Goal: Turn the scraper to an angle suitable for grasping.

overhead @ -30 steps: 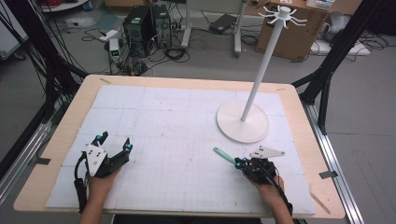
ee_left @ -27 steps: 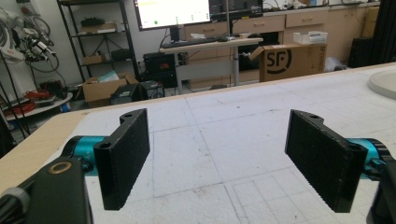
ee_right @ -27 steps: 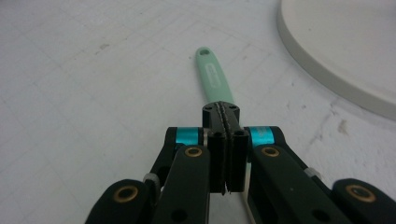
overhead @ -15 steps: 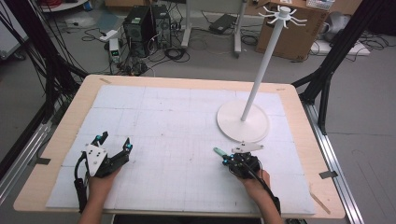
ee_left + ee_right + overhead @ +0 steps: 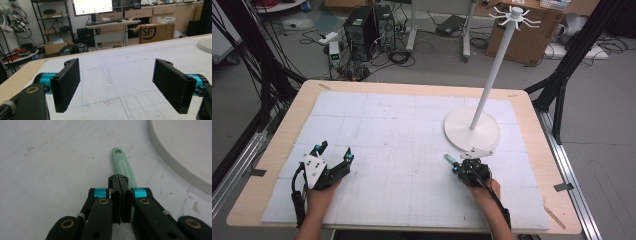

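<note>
A mint-green flat handle [image 5: 123, 166] with a hole at its far end lies face up on the white mat. It shows small in the high view as the green handle [image 5: 448, 159], just left of the rack's base. My right gripper [image 5: 121, 180] [image 5: 460, 167] is shut, its joined tips sitting over the near part of that handle. The handle runs on under the jaws, and nothing shows between them. My left gripper [image 5: 116, 85] [image 5: 333, 154] stands wide open on the mat at the near left, holding nothing.
A white hanging rack, with a round base [image 5: 472, 130] [image 5: 190, 152], a tall pole and hooks on top [image 5: 514, 14], stands at the right middle of the table. The wooden table edge [image 5: 277, 145] frames the white grid mat. Cables and boxes lie on the floor beyond.
My right gripper has moved left and a little forward over the green handle, and has rolled so that its grey plate faces up. The left gripper has stayed put.
</note>
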Motion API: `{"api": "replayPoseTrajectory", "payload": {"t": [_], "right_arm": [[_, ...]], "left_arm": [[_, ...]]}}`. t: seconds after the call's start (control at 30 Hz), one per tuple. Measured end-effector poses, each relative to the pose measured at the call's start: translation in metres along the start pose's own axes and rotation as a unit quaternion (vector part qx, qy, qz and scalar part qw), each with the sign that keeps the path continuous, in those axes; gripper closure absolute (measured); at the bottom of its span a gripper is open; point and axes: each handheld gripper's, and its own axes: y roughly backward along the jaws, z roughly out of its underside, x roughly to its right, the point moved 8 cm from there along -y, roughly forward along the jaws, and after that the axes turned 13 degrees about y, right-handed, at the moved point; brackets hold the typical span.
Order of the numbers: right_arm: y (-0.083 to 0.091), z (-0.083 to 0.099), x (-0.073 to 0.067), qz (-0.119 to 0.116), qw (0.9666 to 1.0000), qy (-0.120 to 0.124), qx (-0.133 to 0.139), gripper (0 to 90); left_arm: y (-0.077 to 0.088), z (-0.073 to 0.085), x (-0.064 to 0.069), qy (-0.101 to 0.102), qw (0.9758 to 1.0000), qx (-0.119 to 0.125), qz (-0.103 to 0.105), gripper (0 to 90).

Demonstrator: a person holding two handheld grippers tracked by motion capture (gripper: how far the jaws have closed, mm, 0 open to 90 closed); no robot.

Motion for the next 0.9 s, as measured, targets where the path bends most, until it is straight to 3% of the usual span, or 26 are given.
{"api": "replayPoseTrajectory", "payload": {"t": [0.13, 0.37, 0.63, 0.7, 0.8, 0.9], "right_arm": [[0.000, 0.001, 0.008, 0.015, 0.9996, -0.023, -0.001, 90.0], [0.014, -0.002, 0.009, 0.012, 0.9991, -0.025, 0.032, 90.0], [0.040, 0.022, 0.031, 0.034, 0.9979, -0.031, 0.045, 90.0], [0.049, 0.026, 0.039, 0.042, 0.9962, -0.038, 0.067, 90.0], [0.063, 0.032, 0.052, 0.062, 0.9901, -0.062, 0.110, 82.5], [0.069, 0.038, 0.062, 0.087, 0.9845, -0.083, 0.127, 72.8]], "left_arm": [[0.000, 0.000, 0.000, 0.000, 1.0000, 0.000, 0.000, 22.6], [0.000, 0.000, 0.000, -0.001, 1.0000, 0.000, 0.000, 22.5], [0.000, 0.000, 0.000, -0.001, 1.0000, 0.001, 0.000, 22.5], [0.000, 0.000, 0.000, 0.000, 1.0000, 0.000, 0.000, 22.5], [0.000, 0.000, 0.000, 0.000, 1.0000, 0.000, 0.000, 22.6], [0.000, 0.000, 0.000, 0.000, 1.0000, 0.000, 0.000, 22.6]]}}
